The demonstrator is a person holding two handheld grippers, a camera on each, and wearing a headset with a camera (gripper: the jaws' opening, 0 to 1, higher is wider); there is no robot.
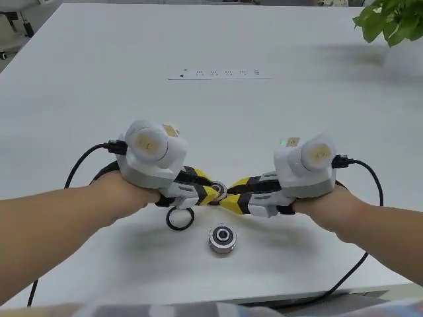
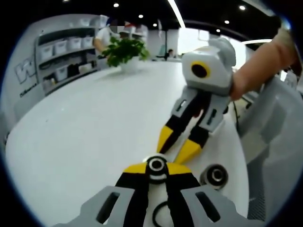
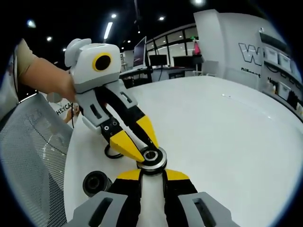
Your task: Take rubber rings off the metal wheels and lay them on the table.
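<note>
While I held both grippers low over the white table point(image 1: 277, 112), a leafy plant point(image 1: 390, 20) stood at its far right corner, well apart from the work. My left gripper point(image 1: 209, 193) pointed inward from the left and my right gripper point(image 1: 231, 200) from the right, their yellow tips meeting nose to nose above the near edge. The left jaws were closed almost fully, clamped on a small metal wheel point(image 2: 157, 165) that sat between their tips, clear of the tabletop. The right jaws were parted only a little, their tips right up against that same wheel; whether they actually pinched it I could not tell. A second wheel point(image 1: 223, 239) lay flat on the table just nearer to me than the tips, touched by neither gripper. A black rubber ring point(image 1: 180, 218) lay flat beside it, under the left jaws.
</note>
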